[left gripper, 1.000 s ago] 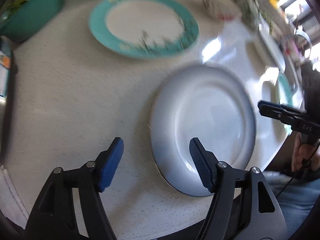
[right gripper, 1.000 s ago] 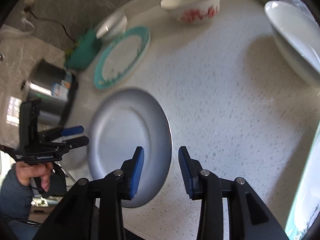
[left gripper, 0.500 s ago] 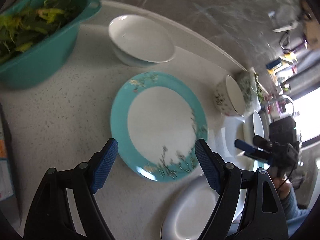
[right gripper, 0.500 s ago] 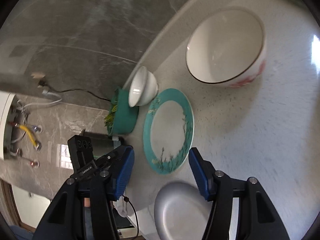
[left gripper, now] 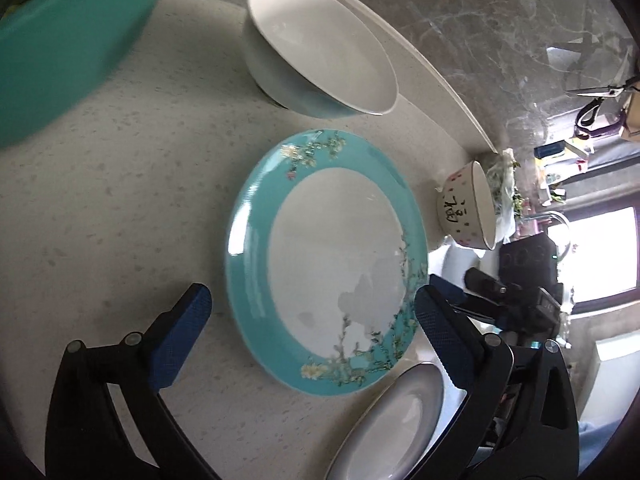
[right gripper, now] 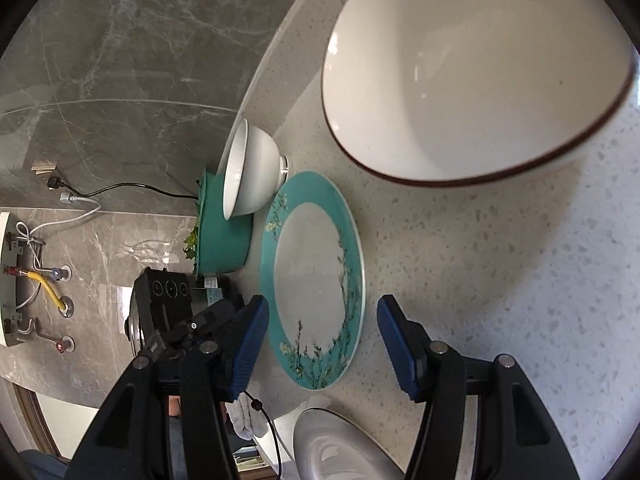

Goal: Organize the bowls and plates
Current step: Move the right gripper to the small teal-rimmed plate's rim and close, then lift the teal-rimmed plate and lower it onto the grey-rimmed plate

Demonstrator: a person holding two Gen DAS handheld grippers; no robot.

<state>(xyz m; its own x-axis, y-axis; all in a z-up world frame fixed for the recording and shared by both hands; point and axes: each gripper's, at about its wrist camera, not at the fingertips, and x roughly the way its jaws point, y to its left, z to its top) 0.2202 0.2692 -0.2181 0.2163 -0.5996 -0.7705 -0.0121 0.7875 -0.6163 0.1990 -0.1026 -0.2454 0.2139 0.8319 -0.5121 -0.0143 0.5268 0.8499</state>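
A teal-rimmed floral plate [left gripper: 332, 256] lies flat on the speckled counter; it also shows in the right wrist view [right gripper: 316, 280]. My left gripper [left gripper: 308, 340] is open, its fingers on either side of the plate's near edge, above it. My right gripper [right gripper: 320, 344] is open, also astride the plate's near edge. A plain white bowl [left gripper: 320, 44] stands behind the plate. A bowl with red flowers and a dark rim [right gripper: 472, 68] stands close ahead of the right gripper. A grey-white plate [left gripper: 396, 428] lies at the counter's front.
A teal basin of greens [left gripper: 64, 40] stands at the far left. A marble wall [left gripper: 500, 32] backs the counter. A steel pot [right gripper: 138, 320] sits beyond the left gripper. The grey-white plate also shows in the right wrist view [right gripper: 340, 448].
Both grippers have moved forward from the grey-white plate to the teal plate. The right gripper's jaws have opened wider. The bowls now look much closer.
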